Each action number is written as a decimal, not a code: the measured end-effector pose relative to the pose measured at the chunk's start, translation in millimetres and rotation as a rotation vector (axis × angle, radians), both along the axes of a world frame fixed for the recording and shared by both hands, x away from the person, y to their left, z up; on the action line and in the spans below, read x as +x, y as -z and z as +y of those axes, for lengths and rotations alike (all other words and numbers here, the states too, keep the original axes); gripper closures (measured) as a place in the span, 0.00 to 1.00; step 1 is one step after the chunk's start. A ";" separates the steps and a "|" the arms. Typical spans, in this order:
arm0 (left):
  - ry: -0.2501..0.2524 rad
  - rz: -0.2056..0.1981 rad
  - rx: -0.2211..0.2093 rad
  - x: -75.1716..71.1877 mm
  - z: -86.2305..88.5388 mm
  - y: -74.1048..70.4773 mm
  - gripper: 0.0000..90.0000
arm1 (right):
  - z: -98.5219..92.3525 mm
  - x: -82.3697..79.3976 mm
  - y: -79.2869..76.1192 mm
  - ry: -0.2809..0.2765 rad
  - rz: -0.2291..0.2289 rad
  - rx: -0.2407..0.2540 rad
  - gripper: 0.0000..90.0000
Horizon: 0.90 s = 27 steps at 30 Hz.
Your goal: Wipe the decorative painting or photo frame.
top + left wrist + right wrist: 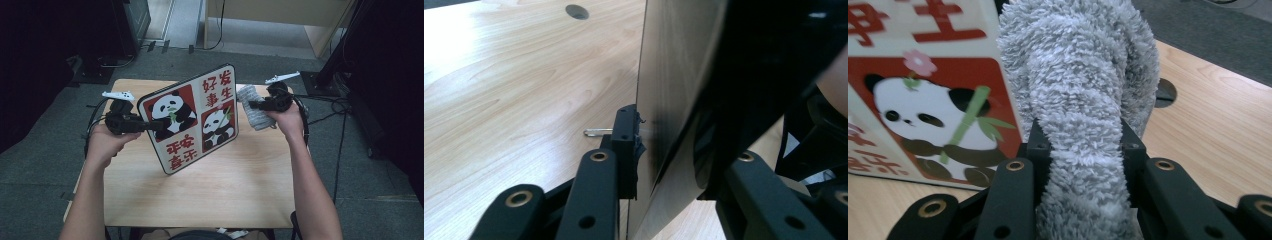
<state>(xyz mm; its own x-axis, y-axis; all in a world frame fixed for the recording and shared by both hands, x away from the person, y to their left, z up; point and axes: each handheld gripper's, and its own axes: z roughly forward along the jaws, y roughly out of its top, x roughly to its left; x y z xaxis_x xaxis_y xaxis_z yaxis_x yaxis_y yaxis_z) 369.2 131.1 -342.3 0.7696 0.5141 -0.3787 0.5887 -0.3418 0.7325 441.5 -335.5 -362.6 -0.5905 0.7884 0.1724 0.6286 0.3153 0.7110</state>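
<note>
The panda board (192,117) is up off the wooden table (240,185), standing on its edge and leaning back. The left gripper (159,125) is clamped on the board's left edge; the left gripper view shows one black pad pressed flat on the board (669,90). The right gripper (251,105) is squeezed tight around a fluffy grey cloth (252,112), just beside the board's right edge. In the right gripper view the cloth (1080,100) bulges up between both jaws.

The board has four squares. Two are red with a panda eating green bamboo. Two are cream with big red Chinese writing: 好事发生 at the top and 平安喜乐 at the bottom.

The table is light wood with a round hole (577,11) near its far edge. A small metal pin (596,132) lies on it. Around the table is grey carpet floor (45,165), with black cables (325,117) and dark stands (340,50) at the sides.
</note>
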 end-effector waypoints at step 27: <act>0.030 -0.017 -0.009 5.7 0.3 -0.1 0.88 | 11.5 12.7 -94.9 -0.072 -0.062 0.028 0.77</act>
